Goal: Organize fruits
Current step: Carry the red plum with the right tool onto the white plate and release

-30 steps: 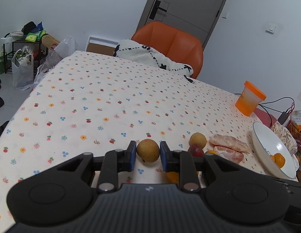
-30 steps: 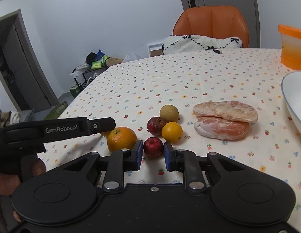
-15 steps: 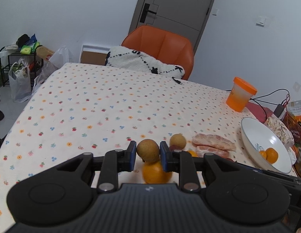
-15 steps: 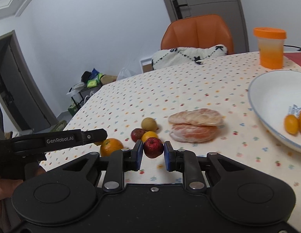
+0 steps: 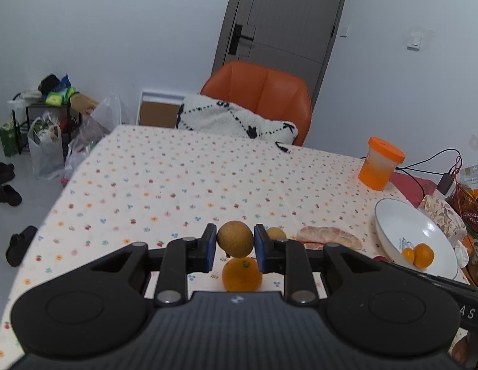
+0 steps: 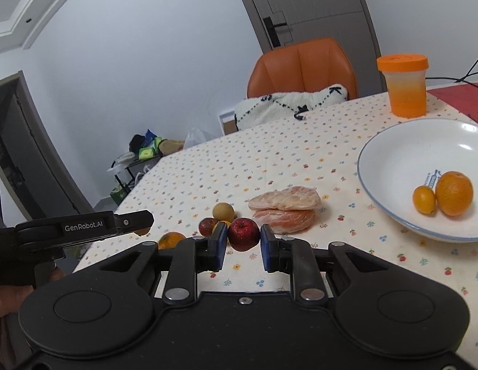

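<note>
My left gripper [image 5: 234, 243] is shut on a brown round fruit [image 5: 234, 238] and holds it above the table, over an orange [image 5: 242, 274]. My right gripper [image 6: 243, 242] is shut on a small red apple [image 6: 243, 233], lifted above the cloth. A white bowl [image 6: 390, 154] at the right holds an orange [image 6: 454, 192] and a small tangerine [image 6: 424, 199]; it also shows in the left wrist view [image 5: 390, 215]. On the cloth lie peeled pomelo pieces [image 6: 285, 208], a tan fruit [image 6: 223, 211], a dark red fruit [image 6: 207, 226] and another orange [image 6: 171, 239].
An orange-lidded jar [image 6: 405, 89] stands behind the bowl. An orange chair [image 5: 260, 92] with a white blanket [image 5: 235, 120] is at the table's far side. Cables and a red basket [image 5: 468, 206] lie at the right. The left gripper's arm [image 6: 81, 225] reaches in from the left.
Both grippers have risen from the table with their fruits. The right one has moved right, toward the bowl, which now shows fully.
</note>
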Available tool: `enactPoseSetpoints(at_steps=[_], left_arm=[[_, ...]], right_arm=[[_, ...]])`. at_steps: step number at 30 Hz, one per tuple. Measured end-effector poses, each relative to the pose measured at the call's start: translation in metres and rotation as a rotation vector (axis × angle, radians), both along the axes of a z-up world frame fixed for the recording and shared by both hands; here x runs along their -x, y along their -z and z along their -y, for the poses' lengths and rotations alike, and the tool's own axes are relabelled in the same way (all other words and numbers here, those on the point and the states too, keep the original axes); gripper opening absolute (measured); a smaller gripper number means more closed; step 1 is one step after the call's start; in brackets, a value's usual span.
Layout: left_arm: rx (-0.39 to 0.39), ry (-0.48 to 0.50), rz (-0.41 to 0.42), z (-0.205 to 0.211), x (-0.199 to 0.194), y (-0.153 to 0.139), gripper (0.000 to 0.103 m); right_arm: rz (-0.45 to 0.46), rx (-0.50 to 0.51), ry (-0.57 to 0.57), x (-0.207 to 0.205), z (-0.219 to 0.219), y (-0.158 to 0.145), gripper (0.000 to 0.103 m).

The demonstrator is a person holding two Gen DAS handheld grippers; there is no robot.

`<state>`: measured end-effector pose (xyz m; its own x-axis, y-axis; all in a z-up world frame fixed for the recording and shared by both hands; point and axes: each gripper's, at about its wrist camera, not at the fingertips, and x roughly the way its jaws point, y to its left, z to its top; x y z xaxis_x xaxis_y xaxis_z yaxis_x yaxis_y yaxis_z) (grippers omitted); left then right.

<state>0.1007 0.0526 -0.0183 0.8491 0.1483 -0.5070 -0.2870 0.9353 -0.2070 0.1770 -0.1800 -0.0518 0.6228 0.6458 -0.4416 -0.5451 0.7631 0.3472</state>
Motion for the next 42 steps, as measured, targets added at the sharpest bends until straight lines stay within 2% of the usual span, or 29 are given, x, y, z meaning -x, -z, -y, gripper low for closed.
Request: enactPoseSetpoints(at_steps=[14, 28, 42], left_arm=[[-0.013, 0.085, 0.02, 0.036, -0.003, -0.007, 0.024], [-0.016, 0.223, 0.022, 0.089, -0.043, -0.007, 0.024], [-0.037, 0.334, -0.024, 0.14, -0.079, 0.008, 0.024]], right_arm=[[0.038, -0.036, 0.028, 0.008, 0.028, -0.013, 0.021], [0.054, -0.024, 0.173, 0.002, 0.076, -0.013, 0.022], [0.049, -0.022, 0.313, -0.011, 0.131, -0.003, 0.022]])
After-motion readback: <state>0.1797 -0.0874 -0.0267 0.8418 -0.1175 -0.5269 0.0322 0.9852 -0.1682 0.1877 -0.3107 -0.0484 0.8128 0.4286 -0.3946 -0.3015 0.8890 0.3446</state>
